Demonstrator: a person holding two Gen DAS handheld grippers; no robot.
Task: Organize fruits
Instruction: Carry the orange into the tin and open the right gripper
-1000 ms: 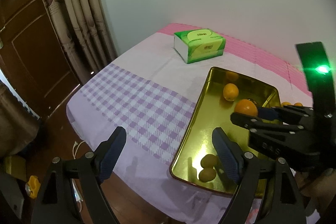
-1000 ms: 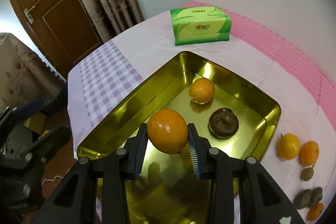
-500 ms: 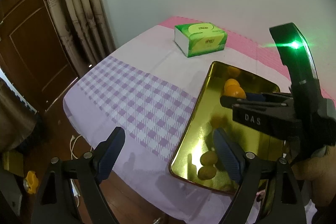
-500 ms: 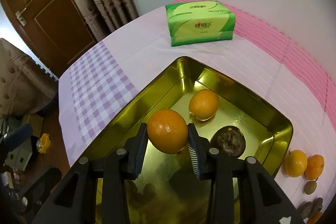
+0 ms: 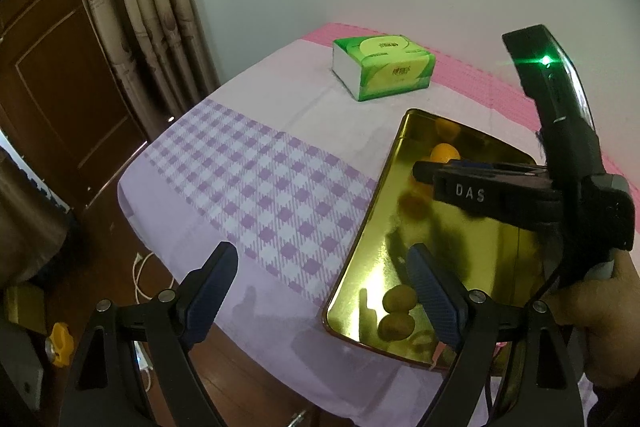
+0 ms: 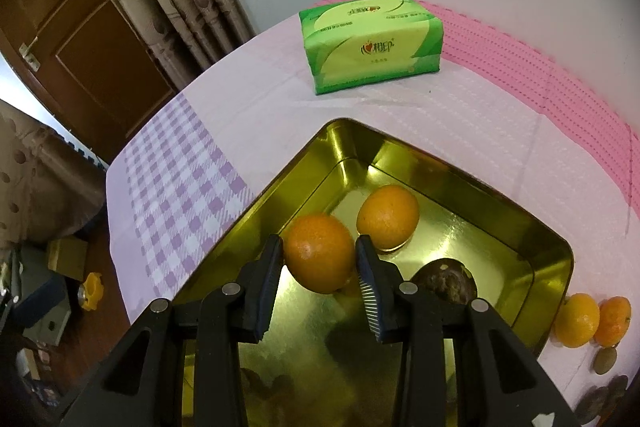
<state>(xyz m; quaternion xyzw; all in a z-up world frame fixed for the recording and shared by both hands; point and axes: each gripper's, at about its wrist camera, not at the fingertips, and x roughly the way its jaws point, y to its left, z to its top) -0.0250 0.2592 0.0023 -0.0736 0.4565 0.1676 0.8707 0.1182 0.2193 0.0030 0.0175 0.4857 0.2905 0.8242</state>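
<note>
**Ana:** Since a second ago the right hand-held gripper (image 6: pixel 319 263) has carried its orange (image 6: pixel 319 253) deeper over the gold tray (image 6: pixel 552 255), toward the far corner, and lower; the loose orange (image 6: pixel 388 217) sits just beyond it.

**Ben:** Going left to right from that tray: what's on its left?

**Ana:** Only the checked cloth on the counter (image 5: pixel 256 187). The left hand-held gripper (image 5: pixel 320 291) hangs there with its jaws spread wide and nothing between them, over the tray's near-left edge. Probably parked out of the way while the other one works.

**Ben:** And inside the tray?

**Ana:** Two small greenish fruits (image 5: pixel 396 311) at the near end, touching each other. Toward the far end, the loose orange and a dark, wrinkled round fruit (image 6: pixel 448 281) beside it. The held orange is clamped between both pads, above the floor next to the loose orange. Like seems to go with like.

**Ben:** Has it landed?

**Ana:** Cannot tell; its underside is hidden.

**Ben:** Right of the tray?

**Ana:** Two more oranges (image 6: pixel 592 319) touching, and some small dull fruits (image 6: pixel 604 383) nearer the camera, all on the cloth. So the sorting looks partway done. The green tissue pack (image 6: pixel 370 41) lies beyond the tray, apart from it.
</note>
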